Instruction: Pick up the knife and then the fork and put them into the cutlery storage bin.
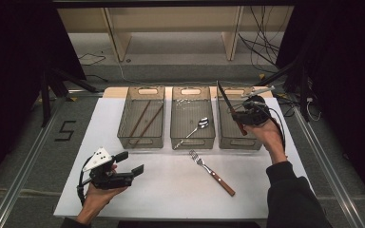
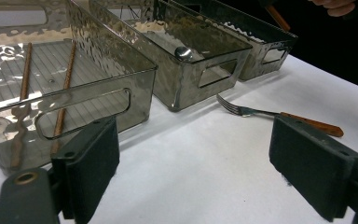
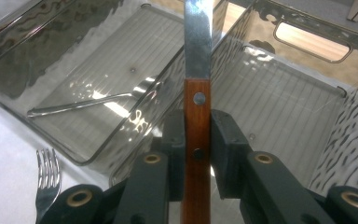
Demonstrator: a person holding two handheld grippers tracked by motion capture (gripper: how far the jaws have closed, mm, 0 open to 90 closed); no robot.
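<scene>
Between my right hand-held gripper (image 3: 198, 154)'s black pads, the knife (image 3: 197, 70) shows reddish-brown wood and silver steel; beneath it, smoky grey rippled bins (image 3: 307, 107) on my white surface (image 1: 171, 190).

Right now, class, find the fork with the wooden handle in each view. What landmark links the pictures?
High view: fork on the white table, lower centre.
Left gripper view: fork, right of centre.
Right gripper view: its tines, bottom left.
Shared landmark: middle bin holding the spoon.
</scene>
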